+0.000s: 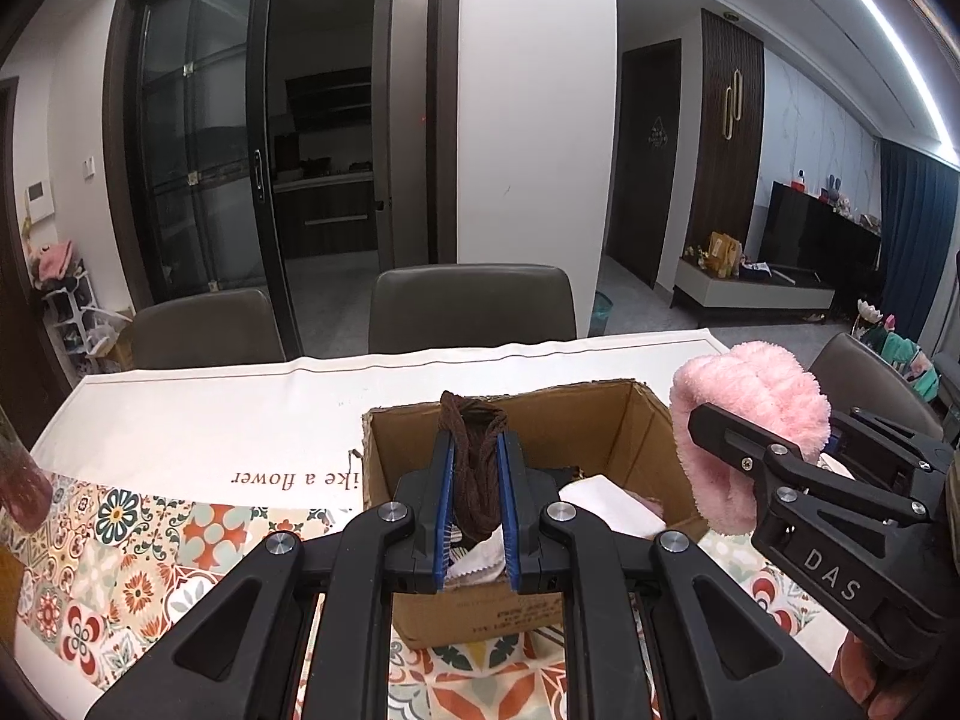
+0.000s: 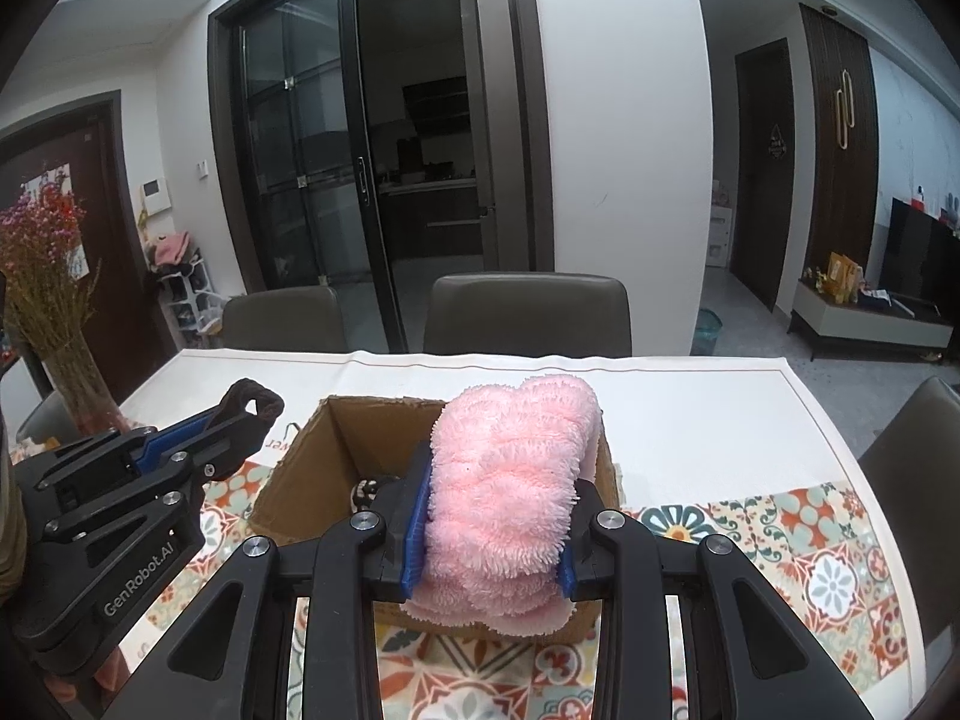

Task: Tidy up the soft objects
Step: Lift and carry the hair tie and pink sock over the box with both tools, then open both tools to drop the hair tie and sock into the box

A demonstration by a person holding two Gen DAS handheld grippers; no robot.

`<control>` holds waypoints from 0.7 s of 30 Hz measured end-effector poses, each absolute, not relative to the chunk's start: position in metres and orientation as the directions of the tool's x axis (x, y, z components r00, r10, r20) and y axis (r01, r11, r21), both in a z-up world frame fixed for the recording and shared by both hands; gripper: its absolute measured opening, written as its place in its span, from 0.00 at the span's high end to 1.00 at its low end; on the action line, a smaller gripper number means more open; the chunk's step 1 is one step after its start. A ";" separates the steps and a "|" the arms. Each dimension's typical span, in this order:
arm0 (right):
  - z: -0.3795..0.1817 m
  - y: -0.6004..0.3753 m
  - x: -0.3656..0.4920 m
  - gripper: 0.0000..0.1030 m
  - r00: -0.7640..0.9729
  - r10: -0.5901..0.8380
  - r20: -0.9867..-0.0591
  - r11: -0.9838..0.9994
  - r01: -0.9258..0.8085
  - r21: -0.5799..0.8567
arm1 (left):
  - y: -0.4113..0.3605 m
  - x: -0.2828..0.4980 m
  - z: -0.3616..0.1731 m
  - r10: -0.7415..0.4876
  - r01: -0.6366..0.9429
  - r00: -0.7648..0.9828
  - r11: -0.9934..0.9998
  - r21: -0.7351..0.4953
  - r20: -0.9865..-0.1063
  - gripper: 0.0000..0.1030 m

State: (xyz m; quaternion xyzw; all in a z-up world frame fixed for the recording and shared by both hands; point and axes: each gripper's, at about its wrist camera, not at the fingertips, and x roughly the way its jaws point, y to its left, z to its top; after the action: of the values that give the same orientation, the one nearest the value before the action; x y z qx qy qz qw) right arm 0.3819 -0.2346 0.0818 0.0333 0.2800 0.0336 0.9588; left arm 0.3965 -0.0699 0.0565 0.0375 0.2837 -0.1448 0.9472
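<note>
The table [image 2: 690, 420], under a white and patterned tablecloth [image 1: 180, 420], carried an open cardboard box [image 1: 648, 420] with a white cloth [image 1: 606, 498] inside. Above the box, the right gripper [image 2: 495, 516] was clamped on a fluffy pink cloth [image 2: 516, 462]. Beside it, the left gripper [image 1: 475, 480] had its 2 fingers pinched on a dark brown fabric piece [image 1: 474, 450], also over the box.

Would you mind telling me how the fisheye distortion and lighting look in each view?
Left wrist: door frames bow, ceiling strip glares, box sharp. Right wrist: walls curve, kitchen beyond is dim, pink cloth evenly lit.
</note>
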 end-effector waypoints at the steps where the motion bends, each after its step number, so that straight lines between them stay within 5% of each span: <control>1: 0.081 -0.235 0.386 0.67 0.838 0.085 -0.540 0.995 -0.049 0.081 | -0.071 0.401 0.056 -0.253 0.295 0.794 0.955 -0.014 -0.553 0.85; 15: 0.056 -0.240 0.447 0.66 0.760 0.125 -0.637 0.992 -0.080 0.099 | -0.086 0.463 0.029 -0.290 0.324 0.691 0.943 -0.075 -0.662 0.84; 21: 0.045 -0.247 0.463 0.60 0.715 0.155 -0.682 0.987 -0.090 0.130 | -0.092 0.474 0.019 -0.251 0.315 0.671 0.948 -0.039 -0.698 0.62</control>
State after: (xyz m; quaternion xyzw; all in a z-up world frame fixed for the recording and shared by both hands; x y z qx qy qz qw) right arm 0.4634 -0.2466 0.0452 0.0439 0.3717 0.0661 0.9249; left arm 0.4737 -0.0919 0.0192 0.0424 0.3749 -0.1551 0.9130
